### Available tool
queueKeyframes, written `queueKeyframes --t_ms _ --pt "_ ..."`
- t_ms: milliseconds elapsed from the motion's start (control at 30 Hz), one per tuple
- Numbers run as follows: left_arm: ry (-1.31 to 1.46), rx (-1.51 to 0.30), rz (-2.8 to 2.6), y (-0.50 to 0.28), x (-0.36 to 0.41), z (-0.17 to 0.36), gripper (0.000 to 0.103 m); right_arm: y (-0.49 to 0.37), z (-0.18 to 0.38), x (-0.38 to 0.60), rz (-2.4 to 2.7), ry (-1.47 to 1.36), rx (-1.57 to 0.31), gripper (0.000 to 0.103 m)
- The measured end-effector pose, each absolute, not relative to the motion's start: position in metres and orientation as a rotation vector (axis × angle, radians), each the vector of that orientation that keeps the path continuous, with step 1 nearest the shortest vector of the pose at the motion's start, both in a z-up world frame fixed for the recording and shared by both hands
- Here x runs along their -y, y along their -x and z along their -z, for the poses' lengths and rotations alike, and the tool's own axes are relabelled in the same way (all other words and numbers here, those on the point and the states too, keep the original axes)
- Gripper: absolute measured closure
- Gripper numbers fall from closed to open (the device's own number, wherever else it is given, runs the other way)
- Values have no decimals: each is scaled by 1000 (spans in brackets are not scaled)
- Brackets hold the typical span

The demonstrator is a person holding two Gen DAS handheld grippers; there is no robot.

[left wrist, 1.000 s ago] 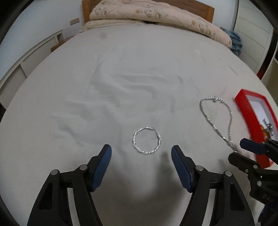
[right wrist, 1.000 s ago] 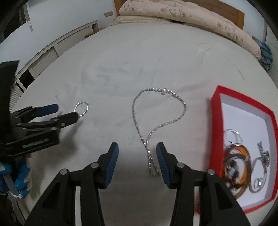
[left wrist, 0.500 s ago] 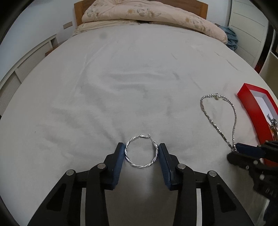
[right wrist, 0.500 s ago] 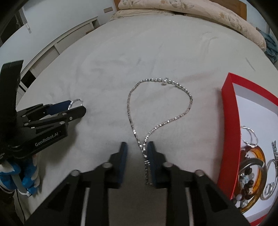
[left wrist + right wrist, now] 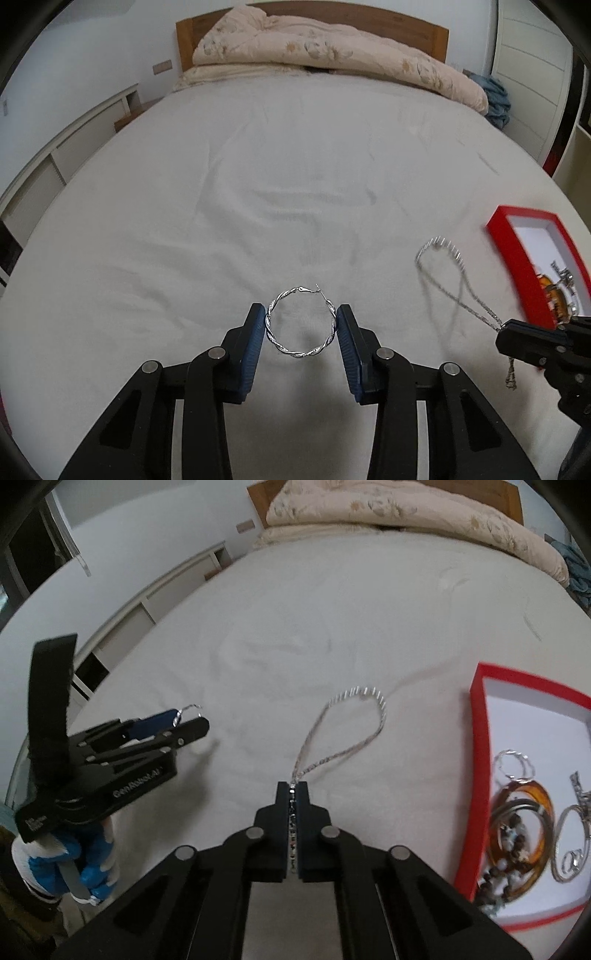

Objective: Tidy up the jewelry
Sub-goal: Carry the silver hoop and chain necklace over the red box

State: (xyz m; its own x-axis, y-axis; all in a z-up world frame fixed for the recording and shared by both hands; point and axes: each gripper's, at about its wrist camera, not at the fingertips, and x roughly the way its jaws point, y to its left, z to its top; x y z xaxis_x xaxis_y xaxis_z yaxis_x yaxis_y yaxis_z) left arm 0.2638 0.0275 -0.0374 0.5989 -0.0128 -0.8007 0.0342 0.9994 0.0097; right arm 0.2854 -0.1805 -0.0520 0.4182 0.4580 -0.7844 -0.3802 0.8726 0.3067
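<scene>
Left gripper (image 5: 301,330) clamped on a twisted silver hoop earring (image 5: 301,325), blue pads touching its two sides, hoop lifted off the white bed sheet (image 5: 295,166). Right gripper (image 5: 293,794) closed tight on a silver chain necklace (image 5: 347,738), loop hanging forward over the sheet. Open red jewelry box (image 5: 480,746) near the bed's right edge, bangles and rings inside. Floral duvet (image 5: 332,59) bunched at the headboard.

Left gripper (image 5: 301,325) jaws part-closed; right gripper (image 5: 293,788) jaws clamped together.
</scene>
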Motion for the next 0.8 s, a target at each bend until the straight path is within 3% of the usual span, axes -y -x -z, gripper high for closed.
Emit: queueKeyframes --t_ms 467,800 --pt "-1 -807 43 -181 -24 -43 64 -201 -61 193 -513 -87 -851 101" --pt "-15 -735 105 -129 14 -85 64 -140 -108 227 -453 -76 -771 101"
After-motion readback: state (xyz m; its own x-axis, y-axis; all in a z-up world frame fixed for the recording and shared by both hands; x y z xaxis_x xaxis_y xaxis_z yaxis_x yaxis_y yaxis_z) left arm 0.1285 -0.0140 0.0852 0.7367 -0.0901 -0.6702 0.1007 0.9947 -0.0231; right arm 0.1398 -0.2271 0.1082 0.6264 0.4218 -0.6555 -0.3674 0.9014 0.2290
